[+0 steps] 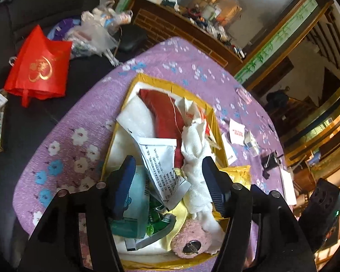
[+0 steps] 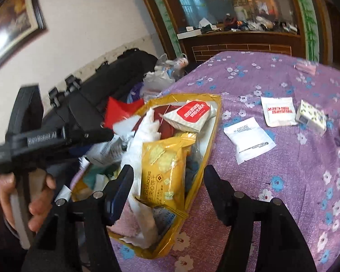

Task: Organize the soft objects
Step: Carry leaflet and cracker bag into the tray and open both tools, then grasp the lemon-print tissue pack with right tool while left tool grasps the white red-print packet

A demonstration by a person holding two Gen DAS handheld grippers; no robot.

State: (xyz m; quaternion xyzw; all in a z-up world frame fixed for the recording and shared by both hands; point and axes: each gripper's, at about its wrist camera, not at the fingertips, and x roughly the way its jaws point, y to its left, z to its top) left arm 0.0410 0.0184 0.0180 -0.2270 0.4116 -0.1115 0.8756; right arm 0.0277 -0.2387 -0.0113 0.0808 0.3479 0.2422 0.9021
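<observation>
With both grippers spread and empty over the yellow box [image 1: 217, 122], we have the white packet [image 2: 249, 139] just right of it, nearest our right gripper [image 2: 167, 176], not the left gripper [image 1: 167, 170].

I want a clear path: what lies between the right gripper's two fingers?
In the right wrist view, the yellow cracker packet and the yellow box's rim lie between them, untouched.

One yellow box [image 1: 217, 122], one red cushion [image 1: 165, 113], one white towel [image 1: 197, 158], one pink plush [image 1: 190, 238], one yellow cracker bag [image 2: 163, 170], three white packets on the cloth [image 2: 249, 142], two grippers [image 1: 167, 181].
</observation>
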